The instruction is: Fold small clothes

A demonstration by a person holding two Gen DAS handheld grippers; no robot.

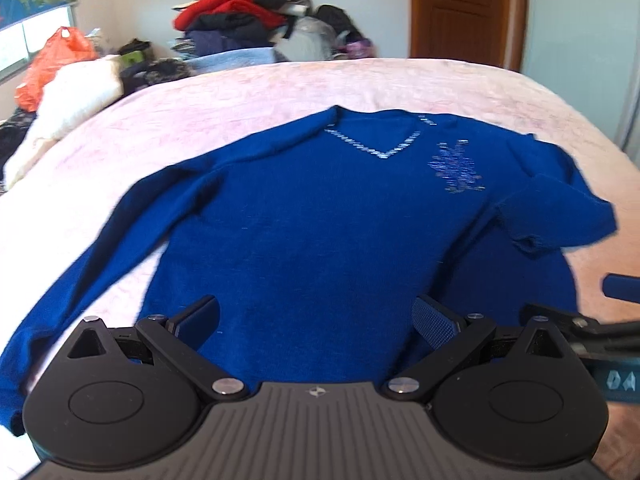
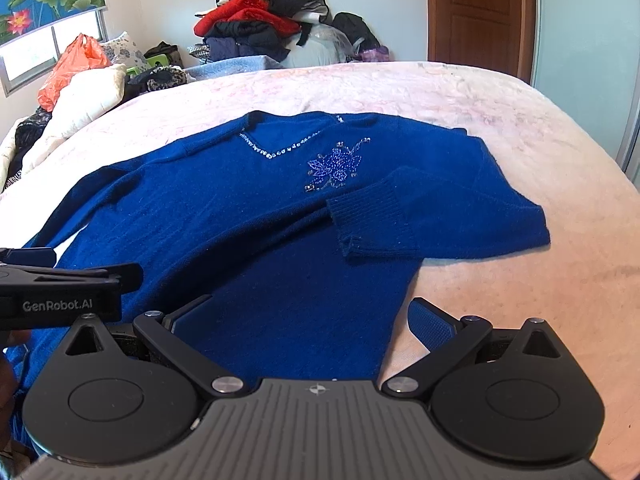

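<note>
Surface: pale pink quilted bedspread
Garment: royal-blue beaded V-neck knit sweater spread flat, right sleeve folded inward at 3 o'clock
Left gripper: jaws released, empty
Right gripper: jaws released, empty

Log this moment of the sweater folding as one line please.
blue sweater flat on bed | right sleeve folded in | left sleeve out | both hand-held grippers open, empty
</note>
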